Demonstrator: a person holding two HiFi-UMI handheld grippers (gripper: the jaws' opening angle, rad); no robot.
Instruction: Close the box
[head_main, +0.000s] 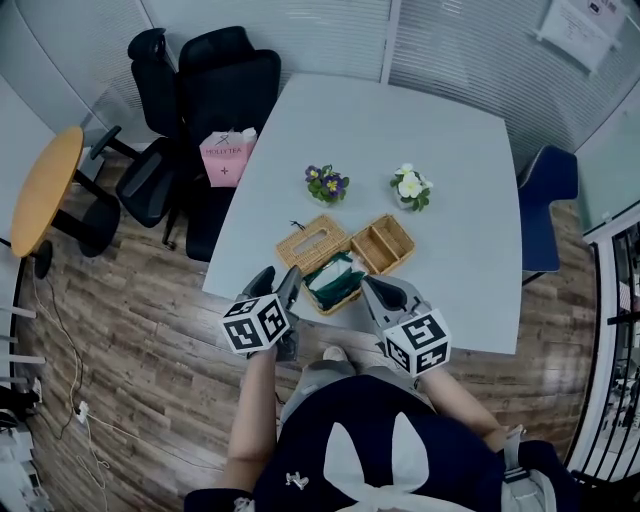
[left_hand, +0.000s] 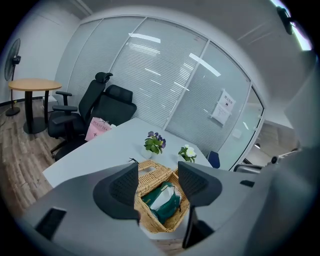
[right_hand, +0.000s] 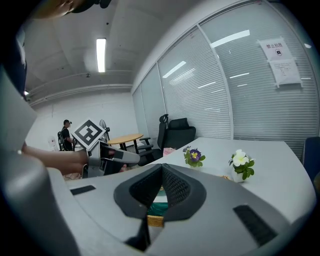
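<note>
An open wicker box (head_main: 322, 301) stands near the table's front edge with green packets (head_main: 336, 281) inside. Its woven lid (head_main: 313, 243) lies flat behind it to the left, and a second wicker tray (head_main: 384, 243) sits to the right. My left gripper (head_main: 289, 282) hovers at the box's left front corner, open; between its jaws in the left gripper view (left_hand: 158, 176) show the box wall (left_hand: 156, 222) and a packet (left_hand: 162, 200). My right gripper (head_main: 371, 290) is at the box's right front, shut with nothing in it (right_hand: 161, 172).
A purple flower pot (head_main: 327, 183) and a white flower pot (head_main: 411, 187) stand mid-table. Black office chairs (head_main: 215, 90) with a pink bag (head_main: 225, 157) are at the table's left, a blue chair (head_main: 548, 180) at its right, and a round wooden table (head_main: 45, 185) far left.
</note>
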